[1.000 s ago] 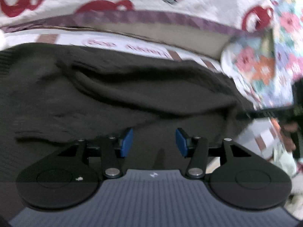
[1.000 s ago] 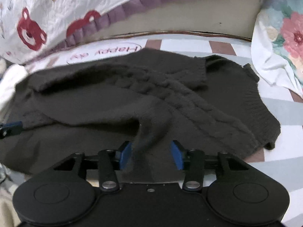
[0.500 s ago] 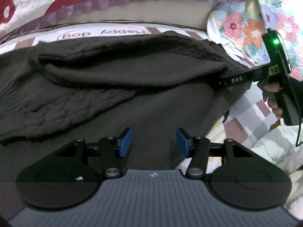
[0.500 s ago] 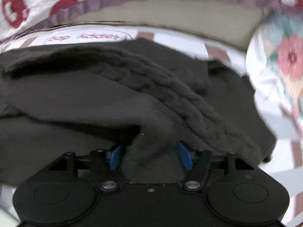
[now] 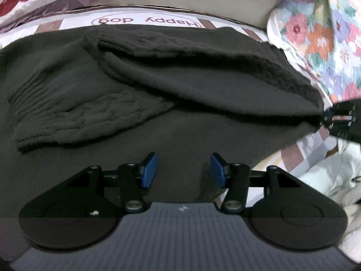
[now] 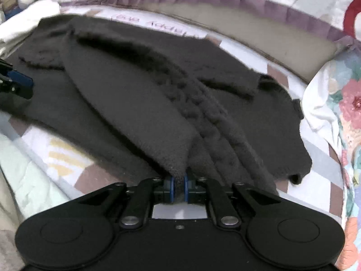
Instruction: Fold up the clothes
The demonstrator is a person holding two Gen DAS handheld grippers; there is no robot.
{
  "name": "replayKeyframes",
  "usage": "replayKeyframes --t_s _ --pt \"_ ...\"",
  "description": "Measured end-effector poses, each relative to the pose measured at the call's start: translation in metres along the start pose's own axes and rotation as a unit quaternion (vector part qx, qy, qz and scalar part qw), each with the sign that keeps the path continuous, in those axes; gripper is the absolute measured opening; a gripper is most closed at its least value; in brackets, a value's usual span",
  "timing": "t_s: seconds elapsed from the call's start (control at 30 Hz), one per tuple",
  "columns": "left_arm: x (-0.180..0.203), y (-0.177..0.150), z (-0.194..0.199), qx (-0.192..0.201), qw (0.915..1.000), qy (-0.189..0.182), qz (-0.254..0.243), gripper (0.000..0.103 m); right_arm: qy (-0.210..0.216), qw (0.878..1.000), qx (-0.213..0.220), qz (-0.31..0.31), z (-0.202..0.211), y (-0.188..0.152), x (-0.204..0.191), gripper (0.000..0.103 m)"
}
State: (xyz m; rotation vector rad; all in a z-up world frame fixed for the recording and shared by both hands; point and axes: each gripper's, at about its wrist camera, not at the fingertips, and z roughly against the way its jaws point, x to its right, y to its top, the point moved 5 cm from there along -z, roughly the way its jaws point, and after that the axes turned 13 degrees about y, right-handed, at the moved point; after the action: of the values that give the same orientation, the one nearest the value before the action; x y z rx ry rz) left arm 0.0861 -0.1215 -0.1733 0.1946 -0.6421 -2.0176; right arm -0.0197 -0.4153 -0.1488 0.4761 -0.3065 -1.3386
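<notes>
With the dark sweater [image 6: 140, 103] spread across the bed [image 6: 67, 158], the right gripper [image 6: 178, 186] pinches its near edge tight while the left gripper [image 5: 183, 172], jaws wide and holding nothing, hovers over it; the pinched edge is best carried low and evenly so the fold lands square.

Legible text: "Happy dog", printed upside down inside an oval outline on the white panel of the bed sheet [image 5: 144, 21], just beyond the dark sweater [image 5: 180, 85]. In the right wrist view the same lettering is blurred and only partly legible.
</notes>
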Motion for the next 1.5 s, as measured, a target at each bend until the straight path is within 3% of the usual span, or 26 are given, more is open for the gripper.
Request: replayKeyframes --t_s 0.07,0.13,0.23,0.3,0.37,0.43,0.53,0.63,0.73,0.8,0.97,1.03,1.1,1.13,1.17,1.2,1.27,1.33,1.47,1.5 --pt "-0.005 -0.001 -0.003 -0.005 0.9999 -0.003 0.015 0.051 0.001 1.0 0.0 0.005 -0.003 -0.001 -0.001 0.014" --pt "-0.009 -0.001 -0.005 -0.009 0.9995 -0.004 0.03 0.051 0.012 1.0 -0.008 0.005 -0.007 -0.002 0.0 0.027" --pt "-0.015 0.001 -0.005 -0.003 0.9991 -0.004 0.043 0.051 0.049 0.998 -0.037 -0.007 -0.014 -0.007 0.0 0.033" --pt "-0.018 0.003 -0.004 0.005 0.9988 -0.001 0.049 0.051 0.072 0.997 -0.033 -0.018 -0.009 -0.006 0.002 0.034" --pt "-0.021 0.005 -0.005 0.012 0.9983 0.0 0.057 0.051 0.099 0.994 0.002 -0.036 0.007 -0.003 0.012 0.033" --pt "-0.023 0.007 -0.005 0.024 0.9977 -0.001 0.063 0.052 0.1 0.99 0.062 -0.076 0.026 0.0 0.031 0.041" --pt "-0.025 0.009 -0.004 0.039 0.9967 -0.001 0.071 0.052 0.061 0.972 0.135 -0.184 0.049 -0.002 0.076 0.046" --pt "-0.023 0.012 -0.001 0.055 0.996 -0.01 0.07 0.052 0.005 0.957 0.129 -0.258 0.053 -0.016 0.109 0.047" --pt "-0.017 0.015 0.003 0.071 0.9953 -0.028 0.059 0.052 0.03 0.934 0.131 -0.331 0.047 -0.033 0.127 0.049" --pt "-0.012 0.016 0.006 0.082 0.9945 -0.04 0.052 0.052 0.05 0.916 0.134 -0.376 0.038 -0.042 0.133 0.058" --pt "0.019 0.016 0.017 0.103 0.9933 -0.047 -0.024 0.053 0.034 0.891 0.128 -0.435 0.03 -0.062 0.143 0.067" --pt "0.035 0.016 0.022 0.106 0.9914 -0.057 -0.053 0.056 0.028 0.88 0.129 -0.456 0.03 -0.07 0.148 0.067" --pt "0.052 0.019 0.024 0.102 0.9896 -0.07 -0.074 0.058 0.069 0.857 0.151 -0.488 0.027 -0.075 0.152 0.067" --pt "0.062 0.024 0.022 0.095 0.9894 -0.076 -0.078 0.059 0.081 0.854 0.164 -0.486 0.026 -0.075 0.151 0.059" --pt "0.072 0.03 0.021 0.088 0.9891 -0.083 -0.083 0.059 0.09 0.854 0.178 -0.481 0.025 -0.075 0.15 0.044" --pt "0.085 0.036 0.018 0.077 0.9886 -0.095 -0.088 0.059 0.089 0.865 0.198 -0.452 0.029 -0.07 0.147 0.019" --pt "0.116 0.041 0.006 0.057 0.9854 -0.106 -0.121 0.059 0.084 0.89 0.24 -0.378 0.041 -0.054 0.138 0.019" --pt "0.148 0.045 -0.006 0.039 0.9803 -0.114 -0.157 0.059 0.07 0.916 0.251 -0.306 0.052 -0.031 0.128 0.019" --pt "0.201 0.036 -0.035 0.011 0.9717 -0.13 -0.197 0.059 0.052 0.936 0.234 -0.257 0.047 -0.013 0.124 0.019" --pt "0.208 0.033 -0.042 0.006 0.973 -0.136 -0.186 0.059 0.046 0.94 0.225 -0.254 0.043 -0.013 0.124 0.019"
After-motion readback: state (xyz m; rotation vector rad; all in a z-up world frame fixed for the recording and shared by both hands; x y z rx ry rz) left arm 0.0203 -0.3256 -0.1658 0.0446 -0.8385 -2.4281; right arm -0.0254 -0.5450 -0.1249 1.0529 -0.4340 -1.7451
